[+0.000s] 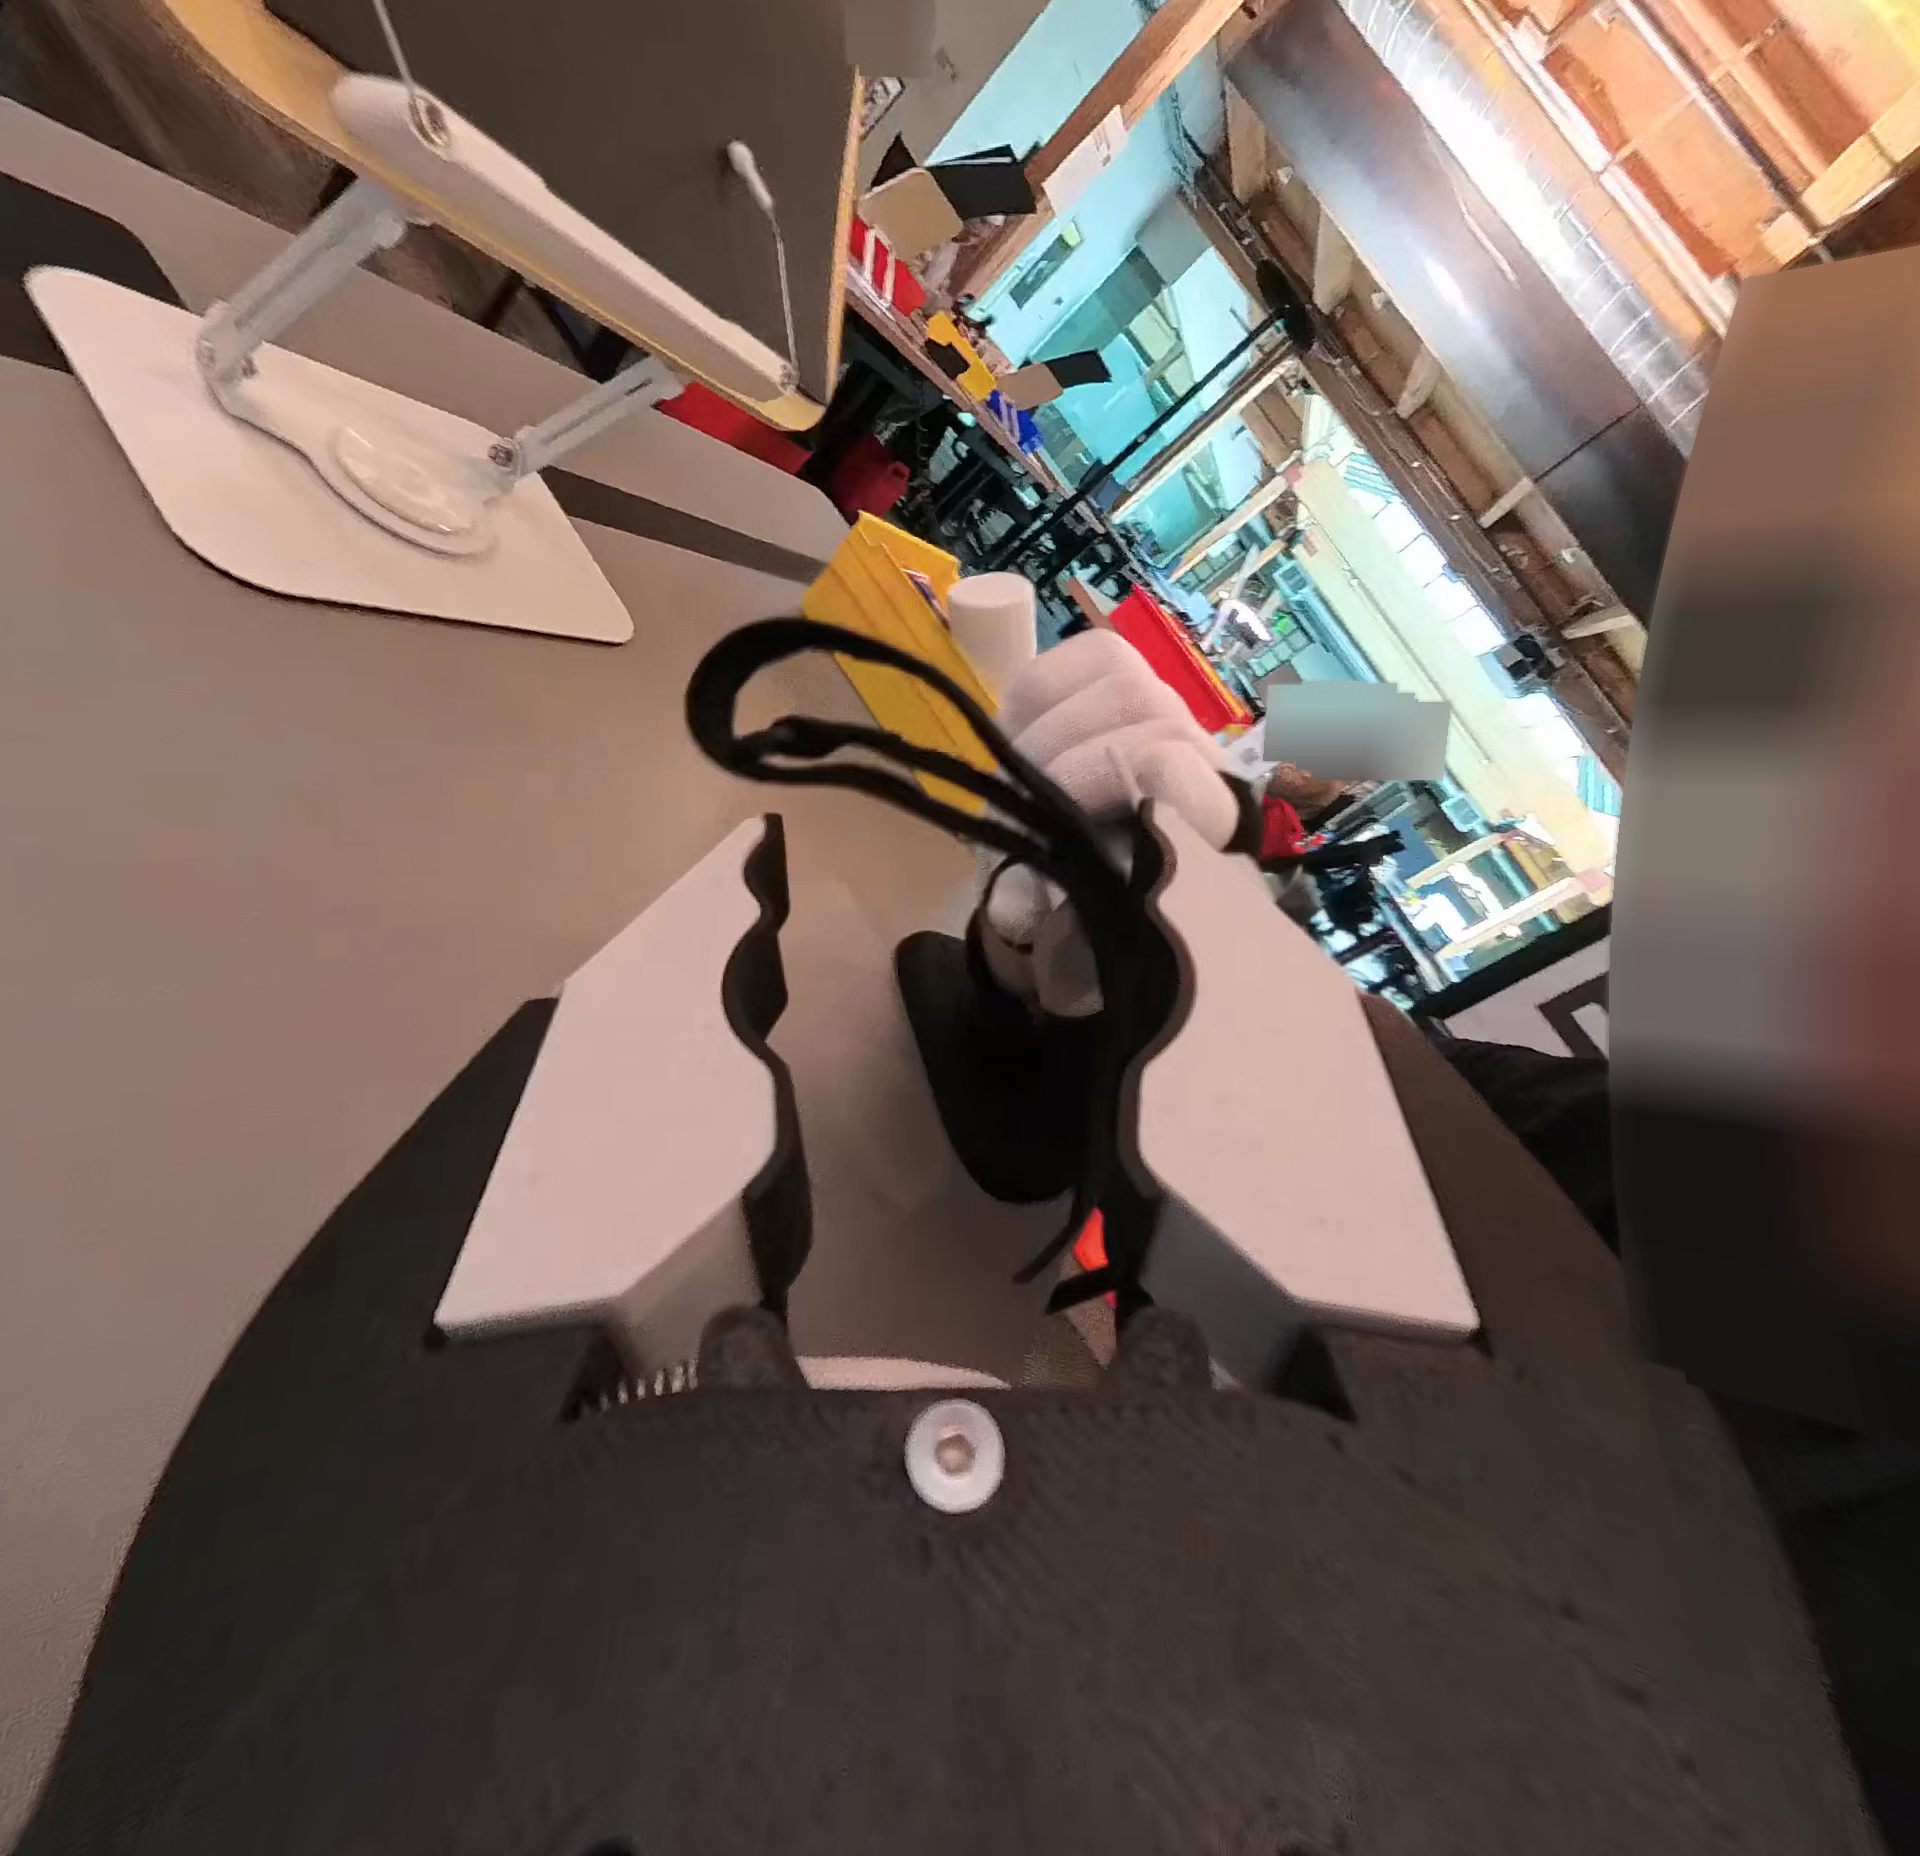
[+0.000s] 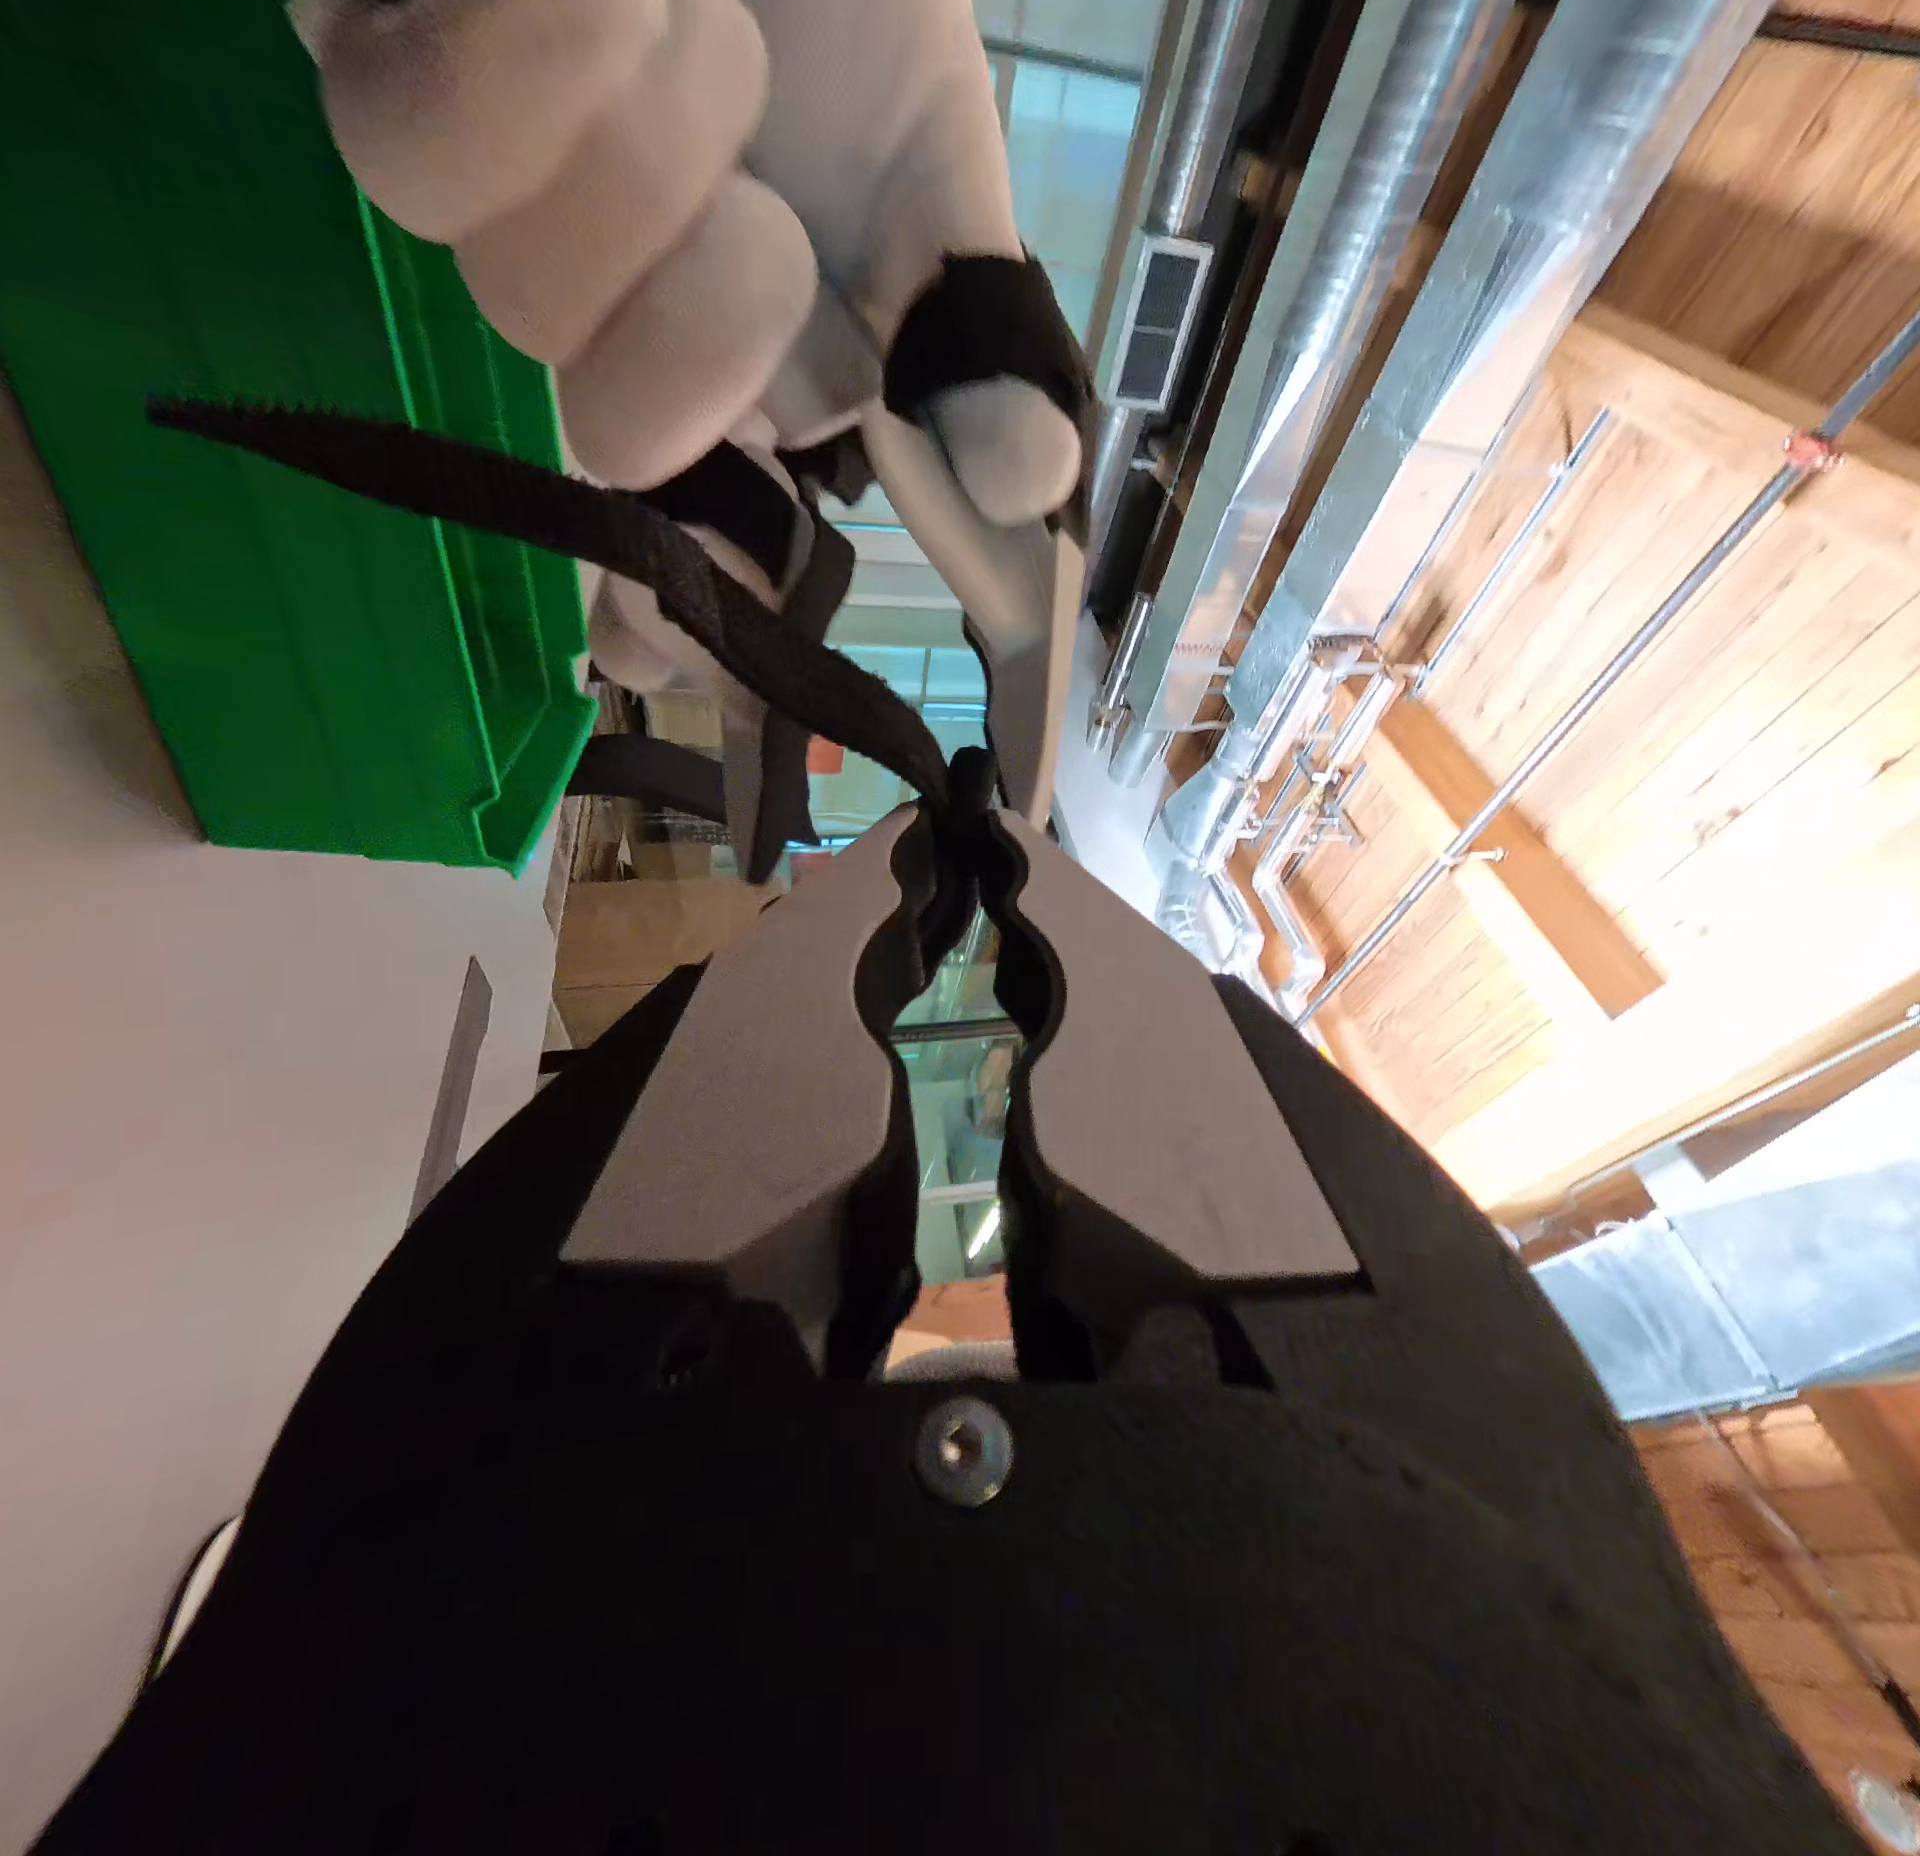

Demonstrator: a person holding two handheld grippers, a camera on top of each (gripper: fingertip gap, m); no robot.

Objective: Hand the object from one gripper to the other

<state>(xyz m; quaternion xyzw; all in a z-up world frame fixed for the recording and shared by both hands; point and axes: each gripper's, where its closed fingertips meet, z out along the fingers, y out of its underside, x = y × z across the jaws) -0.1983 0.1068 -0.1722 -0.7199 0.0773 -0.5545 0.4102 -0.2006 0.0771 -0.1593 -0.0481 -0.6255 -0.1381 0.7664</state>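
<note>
A black strap (image 2: 665, 549) is pinched at the tips of my right gripper (image 2: 961, 819), which is shut on it. Its free end points up and left in the right wrist view. In the left wrist view the strap (image 1: 709, 689) loops up and left from beside the right finger of my left gripper (image 1: 961, 830). The left gripper's jaws stand wide apart and it holds nothing. A white-gloved hand (image 1: 1101, 736) is behind the strap. In the right wrist view another gloved hand (image 2: 582, 196) holds the left gripper, whose fingers (image 2: 1023, 601) flank the strap.
A grey table (image 1: 260, 871) carries a white stand with a flat base (image 1: 343, 476) at the left. A yellow bin (image 1: 894, 622) sits at the table's far edge. A green bin (image 2: 260, 456) stands on the table close to the left of the grippers. Shelving is beyond. My two grippers' fingertips are within a few centimetres of each other.
</note>
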